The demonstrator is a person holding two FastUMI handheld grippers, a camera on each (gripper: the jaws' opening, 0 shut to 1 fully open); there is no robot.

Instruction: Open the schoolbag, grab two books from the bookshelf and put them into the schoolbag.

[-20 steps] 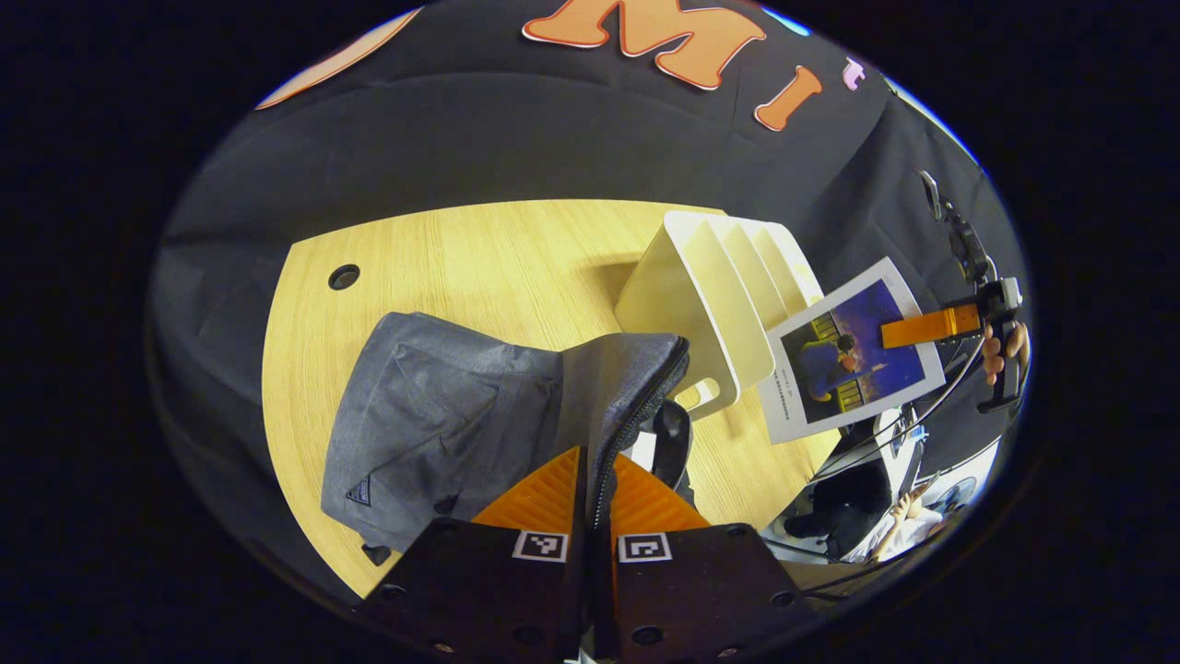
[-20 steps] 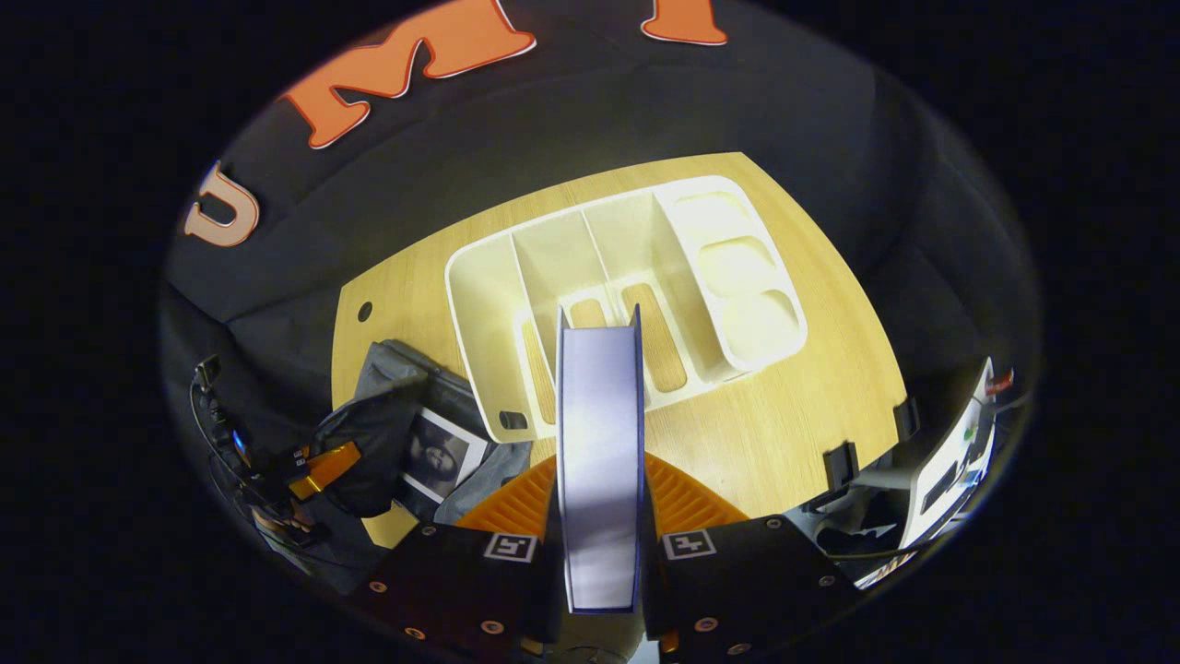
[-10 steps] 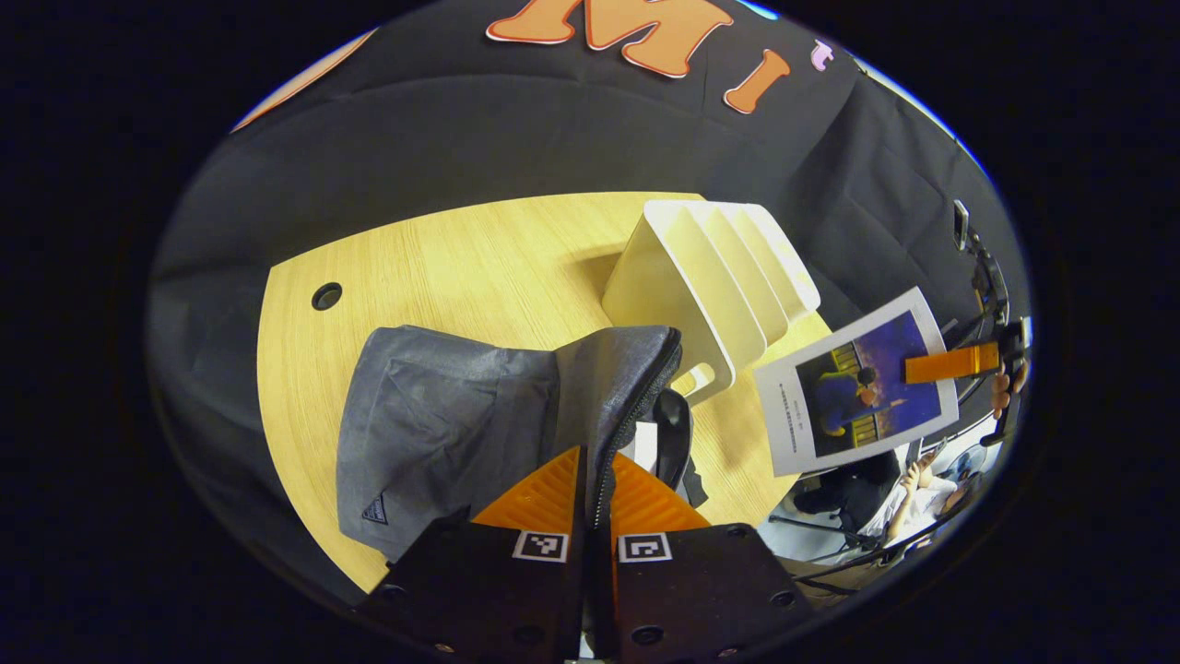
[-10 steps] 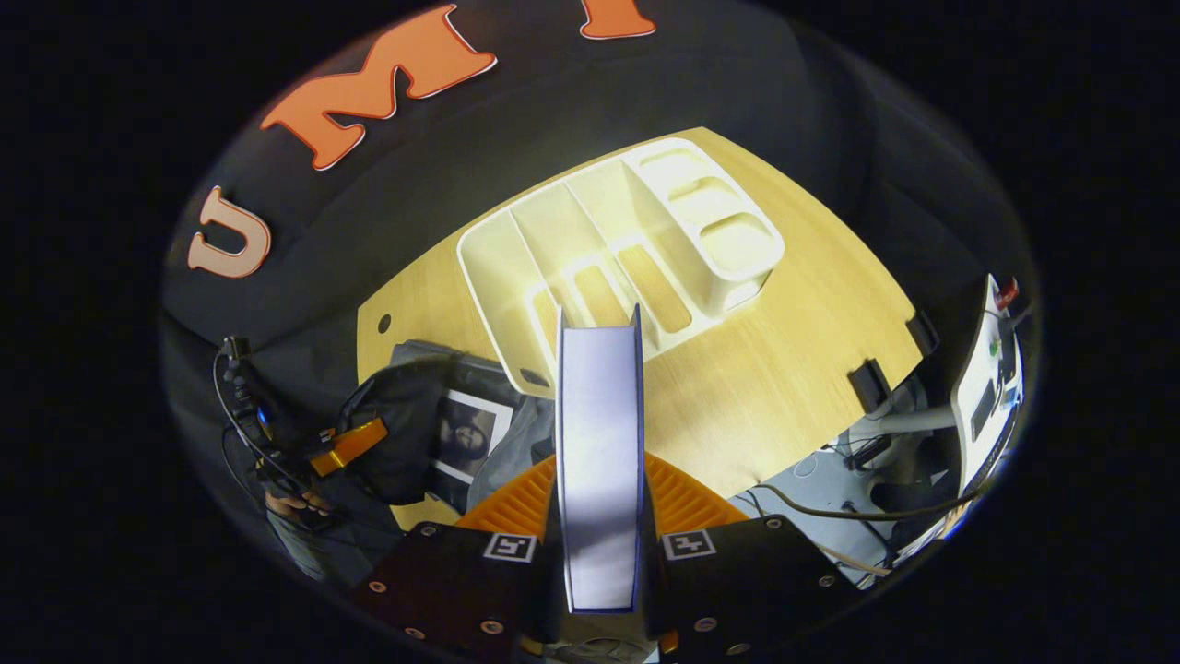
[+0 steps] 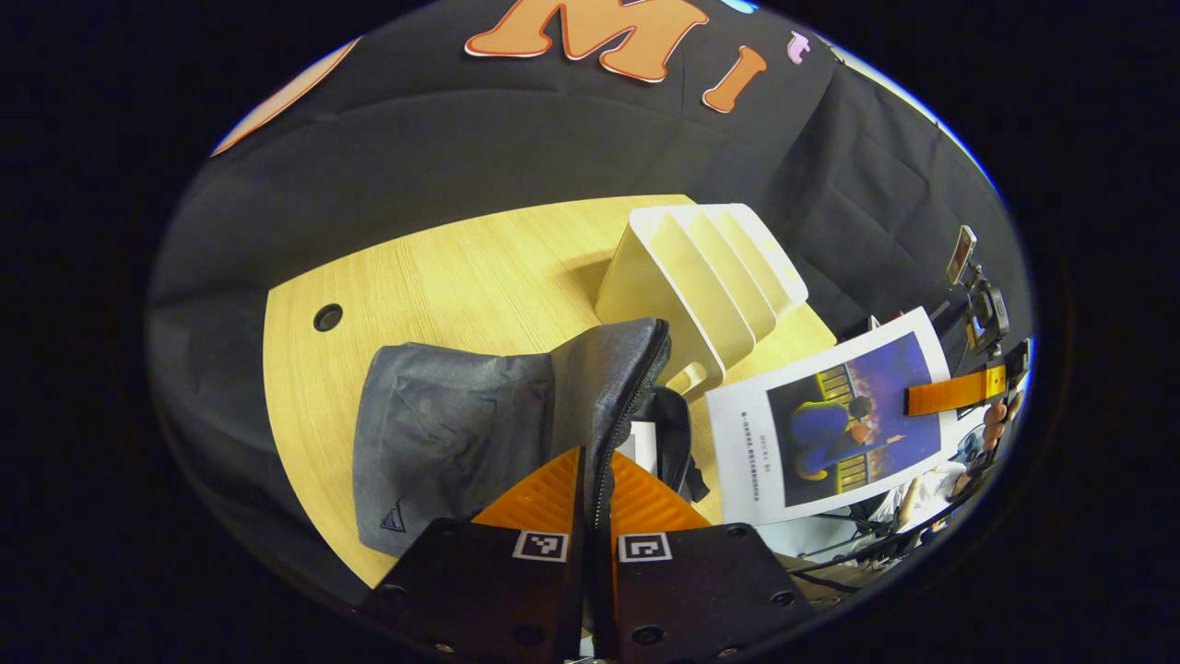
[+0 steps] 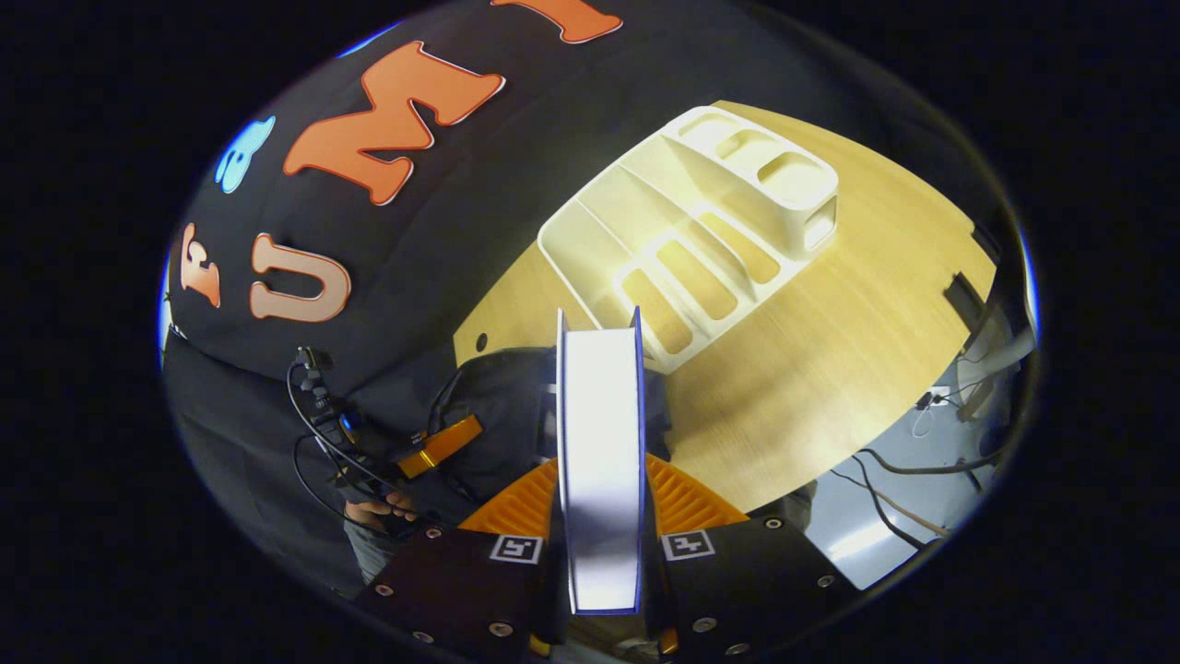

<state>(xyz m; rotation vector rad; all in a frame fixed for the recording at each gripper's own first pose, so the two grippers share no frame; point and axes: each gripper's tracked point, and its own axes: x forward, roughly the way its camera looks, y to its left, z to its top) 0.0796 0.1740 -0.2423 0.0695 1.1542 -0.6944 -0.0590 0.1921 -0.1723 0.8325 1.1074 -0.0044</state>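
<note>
Your right gripper (image 6: 599, 516) has swung its pinched book (image 6: 599, 461) from the bookshelf (image 6: 701, 249) toward the schoolbag (image 5: 516, 415); your left gripper (image 5: 590, 498), clamping the zipper edge (image 5: 627, 415), could let the mouth sag and block it.

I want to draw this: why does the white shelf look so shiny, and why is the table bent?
Right gripper view: overhead light glares off the white plastic bookshelf, washing out its dividers. Left gripper view: the fisheye lens curves the pale wooden table; the shelf casts a soft shadow there.

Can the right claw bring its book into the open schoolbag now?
Probably yes: the right claw grips the book above the schoolbag, whose zipped edge the left claw pinches open; nothing lies between.
</note>
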